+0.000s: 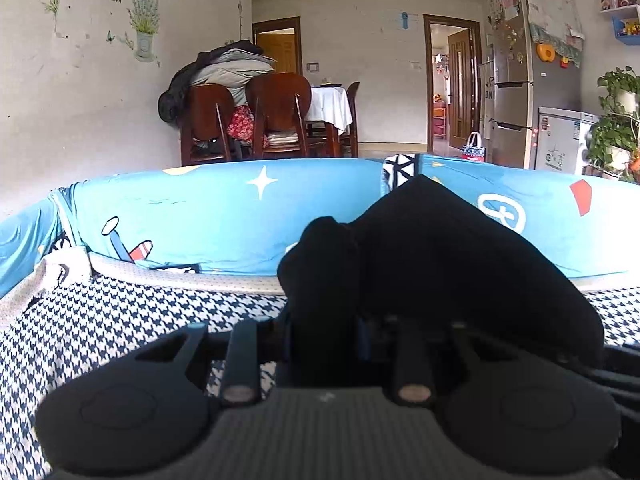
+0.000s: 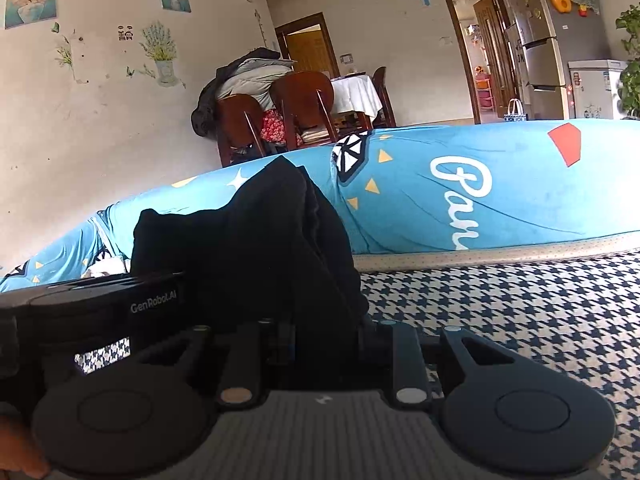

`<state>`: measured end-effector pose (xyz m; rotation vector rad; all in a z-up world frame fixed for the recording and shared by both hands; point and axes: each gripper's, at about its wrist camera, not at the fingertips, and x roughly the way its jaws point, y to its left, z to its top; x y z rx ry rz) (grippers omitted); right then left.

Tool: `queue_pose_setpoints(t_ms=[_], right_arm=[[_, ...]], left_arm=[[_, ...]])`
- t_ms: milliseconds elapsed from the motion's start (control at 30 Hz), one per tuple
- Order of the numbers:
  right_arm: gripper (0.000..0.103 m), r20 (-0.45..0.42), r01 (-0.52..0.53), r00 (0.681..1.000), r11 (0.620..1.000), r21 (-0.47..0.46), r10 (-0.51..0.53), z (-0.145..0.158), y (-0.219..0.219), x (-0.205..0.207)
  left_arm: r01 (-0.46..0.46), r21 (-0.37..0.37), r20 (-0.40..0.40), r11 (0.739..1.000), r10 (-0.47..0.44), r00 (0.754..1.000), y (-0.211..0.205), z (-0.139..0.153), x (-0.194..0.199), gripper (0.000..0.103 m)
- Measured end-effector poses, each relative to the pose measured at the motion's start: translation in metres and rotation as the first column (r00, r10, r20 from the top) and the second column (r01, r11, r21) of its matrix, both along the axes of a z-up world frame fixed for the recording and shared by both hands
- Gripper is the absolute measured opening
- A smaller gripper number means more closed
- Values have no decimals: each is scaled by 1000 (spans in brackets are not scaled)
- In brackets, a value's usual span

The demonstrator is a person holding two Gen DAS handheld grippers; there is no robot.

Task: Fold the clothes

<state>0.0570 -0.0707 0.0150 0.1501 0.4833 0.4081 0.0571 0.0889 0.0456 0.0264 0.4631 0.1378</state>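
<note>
- We take the blue printed sofa back [image 1: 224,208] as our landmark; the black garment [image 1: 440,264] rises in front of it in a peaked bunch, its tip reaching up to the top edge of the sofa back.
- Our left hand-held gripper [image 1: 324,344] is clenched on a fold of the black garment, the cloth bunched between its fingers and standing up from them.
- Our right hand-held gripper [image 2: 326,340] likewise grips the black garment [image 2: 260,240], with the dark cloth pinched in its jaws and heaped above them.
- In the right wrist view, the left hand-held gripper's body [image 2: 100,308] sits just beside ours, on the side away from the sofa back's white lettering.
- Below the sofa back, the houndstooth seat cover [image 1: 120,320] spreads under both grippers.
- Beyond the sofa back stand wooden chairs [image 1: 280,112] piled with bedding and a fridge [image 1: 516,92].
</note>
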Motion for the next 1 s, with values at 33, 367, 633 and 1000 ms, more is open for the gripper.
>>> queue_pose_setpoints(t_ms=[33, 367, 633, 1000], right_arm=[[26, 2, -3, 1000, 1000, -1, 3, -1, 4, 2], [26, 29, -19, 999, 1000, -3, 19, -12, 48, 22], [26, -2, -11, 1000, 1000, 29, 11, -30, 65, 47], [26, -50, 1, 999, 998, 63, 2, -55, 81, 78]], left_arm=[[-7, 2, 0, 1000, 7, 1000, 3, -1, 2, 26], [-75, 32, 5, 997, 75, 997, 30, -2, 31, 26], [-96, 80, -13, 992, 98, 995, 40, -16, 63, 26], [-86, 172, -42, 981, 94, 995, 47, -43, 108, 26]])
